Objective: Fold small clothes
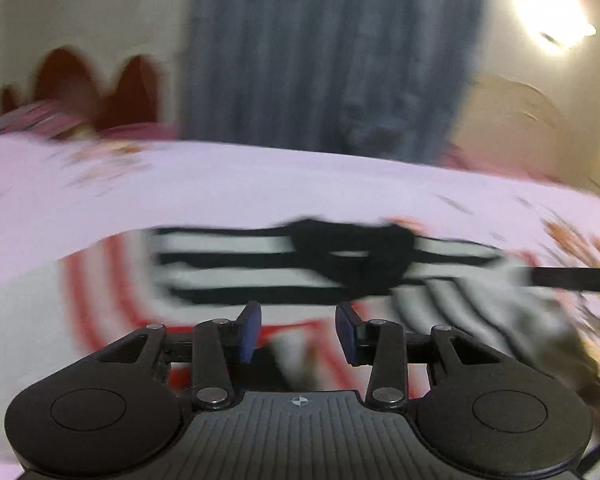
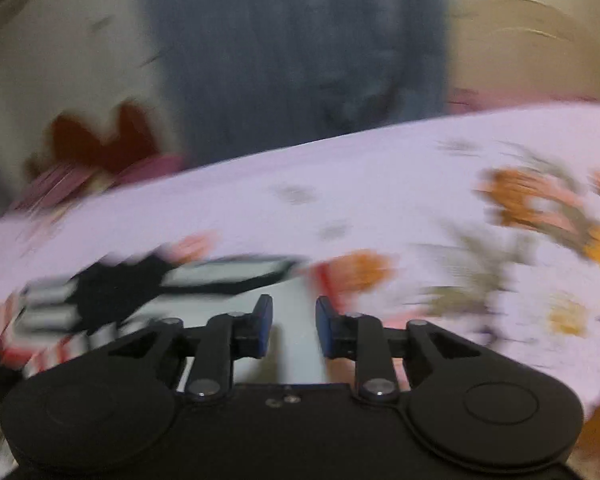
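Observation:
A small black-and-white striped garment [image 1: 260,268] with red-and-white striped parts [image 1: 100,304] lies on a lilac flowered bedsheet [image 1: 260,188]. Both views are blurred by motion. My left gripper [image 1: 298,320] is open and empty, just short of the garment's near edge. My right gripper [image 2: 294,316] is open and empty, over a pale part of the garment [image 2: 236,276] with the black stripes to its left. The bedsheet [image 2: 340,184] fills the right wrist view too.
A blue-grey curtain [image 1: 320,52] hangs behind the bed. A dark red headboard [image 1: 96,88] and a pink pillow [image 1: 140,132] are at the far left. A wall lamp [image 1: 552,12] glows at the top right. Orange flower prints [image 2: 540,208] cover the sheet's right side.

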Demonstrator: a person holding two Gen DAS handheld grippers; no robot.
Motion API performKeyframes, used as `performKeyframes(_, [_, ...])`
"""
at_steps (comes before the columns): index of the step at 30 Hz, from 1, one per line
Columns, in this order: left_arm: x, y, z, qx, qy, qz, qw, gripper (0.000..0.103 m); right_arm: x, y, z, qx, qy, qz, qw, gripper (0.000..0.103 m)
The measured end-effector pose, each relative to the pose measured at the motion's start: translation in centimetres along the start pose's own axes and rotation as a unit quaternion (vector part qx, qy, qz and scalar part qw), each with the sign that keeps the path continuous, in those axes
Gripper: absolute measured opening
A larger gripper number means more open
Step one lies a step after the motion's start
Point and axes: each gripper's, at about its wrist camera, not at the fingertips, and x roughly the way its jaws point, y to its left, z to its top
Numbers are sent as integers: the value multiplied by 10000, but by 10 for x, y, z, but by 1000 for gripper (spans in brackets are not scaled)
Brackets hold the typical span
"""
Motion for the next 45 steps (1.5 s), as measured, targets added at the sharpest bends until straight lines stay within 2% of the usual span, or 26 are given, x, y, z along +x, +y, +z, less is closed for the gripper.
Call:
performKeyframes(2, [22, -34, 2, 382, 276, -299, 9984, 45, 14, 28, -3, -383, 268, 384, 9982, 28])
performKeyframes(3, [30, -45, 1, 504, 374, -381, 9973, 55, 19, 42, -5, -679, 332, 469, 9960, 36])
performKeyframes(5, [43, -50, -1, 586, 593, -315, 9960, 58, 25, 51, -4, -1126, 240, 324, 9928, 42])
performKeyframes(7, [47, -39, -4, 408, 682, -238, 9966, 58, 28, 26, 4, -898, 139, -147, 9958, 27])
performKeyframes(8, [50, -33, -6, 326, 754, -254, 9963, 58, 32, 5, 9, -594, 224, -480, 9968, 0])
performKeyframes(10, [51, -28, -7, 311, 721, -349, 9963, 58, 36, -37, 17, -15, 289, -990, 9947, 0])
performKeyframes(12, [52, -31, -10, 488, 707, -270, 9959, 58, 37, -50, 22, 98, 359, -860, 9956, 0])
performKeyframes(15, [50, -31, -10, 535, 703, -242, 9958, 58, 37, -43, 20, -176, 336, -985, 9944, 0])
performKeyframes(18, [46, -27, -4, 497, 714, -237, 9959, 57, 33, -47, 20, 48, 341, -964, 9947, 0])
performKeyframes(19, [40, -29, -2, 561, 604, -215, 9964, 57, 28, -44, 23, 14, 338, -948, 9949, 0])
performKeyframes(21, [33, -30, -1, 552, 499, -301, 9968, 57, 15, -34, 26, -174, 208, -849, 9960, 15])
performKeyframes(23, [41, -34, -9, 650, 737, -293, 9947, 57, 8, -26, 18, -269, 238, -808, 9961, 16])
performKeyframes(24, [45, -37, -16, 763, 727, -258, 9941, 58, 16, -27, 10, -252, 508, -823, 9950, 13])
performKeyframes(27, [41, -38, -10, 717, 752, -204, 9944, 57, 17, -26, 5, -252, 587, -933, 9936, 12])
performKeyframes(28, [34, -37, -7, 668, 663, -239, 9953, 57, 14, -24, 9, -237, 603, -959, 9933, 11])
performKeyframes(30, [16, -39, -7, 645, 464, -345, 9962, 58, -6, -19, 11, -254, 413, -968, 9941, 20])
performKeyframes(33, [-5, -44, -21, 661, 420, -379, 9962, 58, -41, -8, -7, -223, 333, -853, 9955, 23])
performKeyframes(34, [-4, -46, -30, 701, 553, -364, 9953, 58, -50, -4, -17, -229, 357, -817, 9958, 24])
performKeyframes(35, [3, -48, -39, 806, 797, -297, 9931, 58, -52, 0, -27, -253, 490, -778, 9954, 20])
performKeyframes(36, [4, -49, -47, 863, 707, -272, 9934, 58, -48, 3, -41, -320, 742, -810, 9934, 21])
performKeyframes(38, [4, -50, -46, 890, 690, -250, 9933, 58, -48, 8, -58, -457, 621, -1018, 9918, 21])
performKeyframes(40, [2, -49, -38, 845, 767, -232, 9932, 58, -51, 12, -52, -398, 642, -1073, 9914, 23])
performKeyframes(43, [-14, -43, -39, 841, 502, -37, 9952, 58, -67, 12, -47, -181, 429, -936, 9945, 21])
performKeyframes(45, [-8, -38, -48, 912, 746, 145, 9929, 58, -65, 16, -56, -361, 638, -981, 9925, 22])
